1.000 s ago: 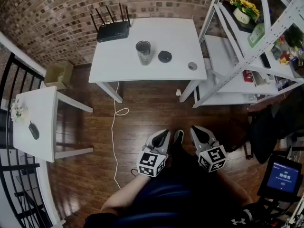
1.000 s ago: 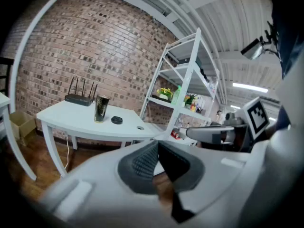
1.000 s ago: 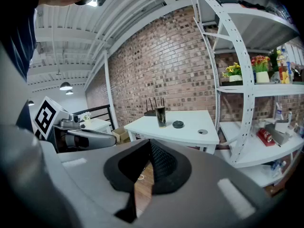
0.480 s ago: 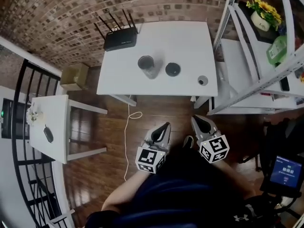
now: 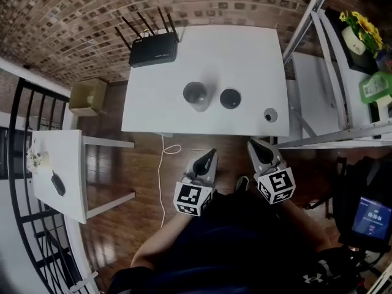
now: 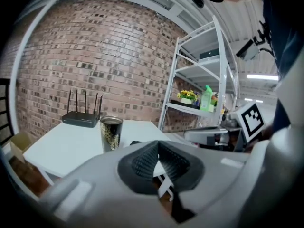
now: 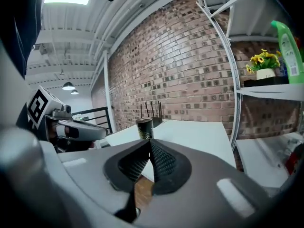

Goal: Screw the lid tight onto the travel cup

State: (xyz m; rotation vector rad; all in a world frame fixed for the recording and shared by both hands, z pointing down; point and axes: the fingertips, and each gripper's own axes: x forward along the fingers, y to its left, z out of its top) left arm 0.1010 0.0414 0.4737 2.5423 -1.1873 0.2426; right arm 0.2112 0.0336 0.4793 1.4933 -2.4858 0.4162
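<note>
White table point(image 5: 245, 48) before a brick wall: travel cup point(image 5: 196, 95) stands uncapped, lid point(image 5: 230, 98) lying apart at its 3 o'clock. Left gripper point(image 5: 211, 155) and right gripper point(image 5: 253, 145), both closed on nothing, hang at 6 o'clock, short of the table. Judged approach stage; next, jaws must open to take the lid.

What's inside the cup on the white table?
The cup stands open, with its lid beside it. From above, only a dim grey inside shows, with nothing clearly in it. The cup's walls shade the bottom, so I can't be sure about that part.
</note>
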